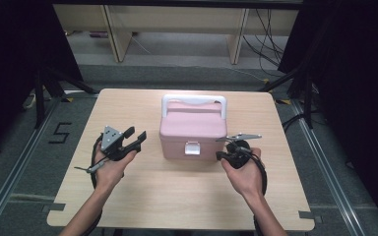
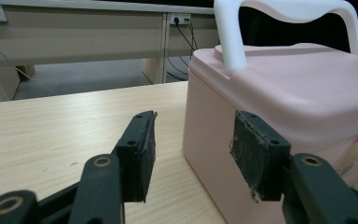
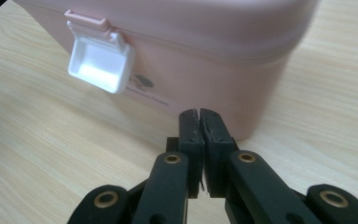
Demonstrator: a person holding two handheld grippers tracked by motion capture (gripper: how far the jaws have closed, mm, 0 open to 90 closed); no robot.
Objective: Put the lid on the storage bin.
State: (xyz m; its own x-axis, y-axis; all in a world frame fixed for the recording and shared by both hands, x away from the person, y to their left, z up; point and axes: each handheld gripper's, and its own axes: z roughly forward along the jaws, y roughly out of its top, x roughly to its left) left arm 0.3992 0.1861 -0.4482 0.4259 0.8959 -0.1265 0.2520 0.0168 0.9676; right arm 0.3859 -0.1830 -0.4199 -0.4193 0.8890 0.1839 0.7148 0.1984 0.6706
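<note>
A pale pink box [image 1: 193,129] with a closed lid is sitting at the centre of the wooden table [image 1: 177,196]. A white handle [image 1: 194,102] is arching upright over its lid, and a white latch [image 1: 192,148] is hanging on its 6 o'clock face. The left gripper [image 1: 134,134] is waiting at its 9 o'clock with jaws parted around nothing. The right gripper [image 1: 220,155] is hovering at its 4 o'clock, jaws pressed together and empty.
</note>
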